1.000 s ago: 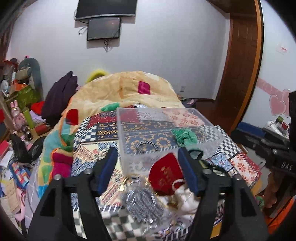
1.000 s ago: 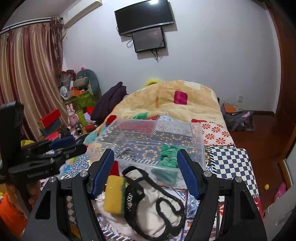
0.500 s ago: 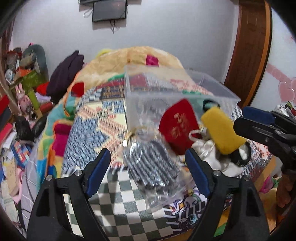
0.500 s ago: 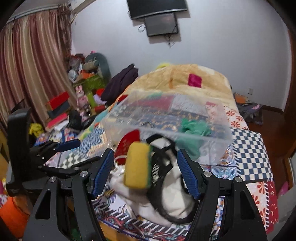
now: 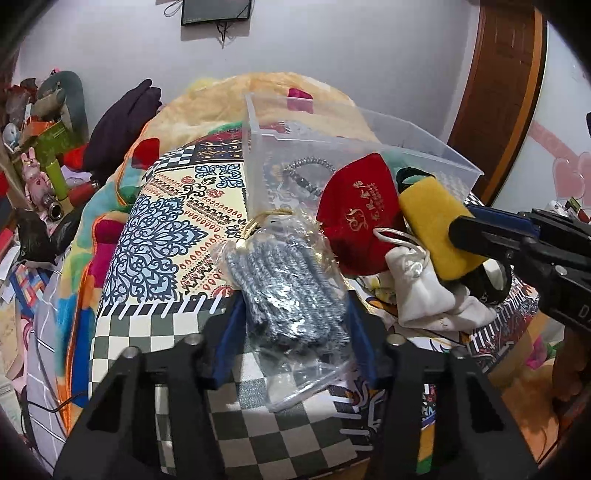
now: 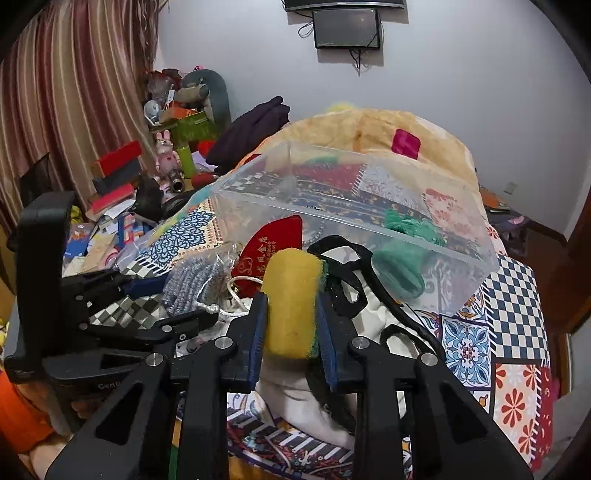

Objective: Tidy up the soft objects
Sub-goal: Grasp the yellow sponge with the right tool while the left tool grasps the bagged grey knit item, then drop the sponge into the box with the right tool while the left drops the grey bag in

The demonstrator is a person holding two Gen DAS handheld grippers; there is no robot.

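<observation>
My left gripper (image 5: 293,328) is shut on a clear bag of grey knitted fabric (image 5: 288,295) lying on the patterned bedspread (image 5: 166,229). My right gripper (image 6: 291,332) is shut on a yellow sponge (image 6: 291,302) with a green edge; the sponge also shows in the left wrist view (image 5: 436,229). A red pouch (image 5: 358,214), a white drawstring pouch (image 5: 417,284) and a black strap (image 6: 354,280) lie in a pile in front of a clear plastic bin (image 6: 369,206). The bin holds a green soft item (image 6: 406,251).
A beige blanket (image 6: 369,129) is heaped behind the bin. Boxes, toys and clutter (image 6: 147,166) fill the floor left of the bed. A wooden door (image 5: 495,92) stands to the right. A screen (image 6: 347,33) hangs on the wall.
Both grippers have come down and forward onto the pile. The left has closed on the grey knit bag and the right has closed on the yellow sponge.
</observation>
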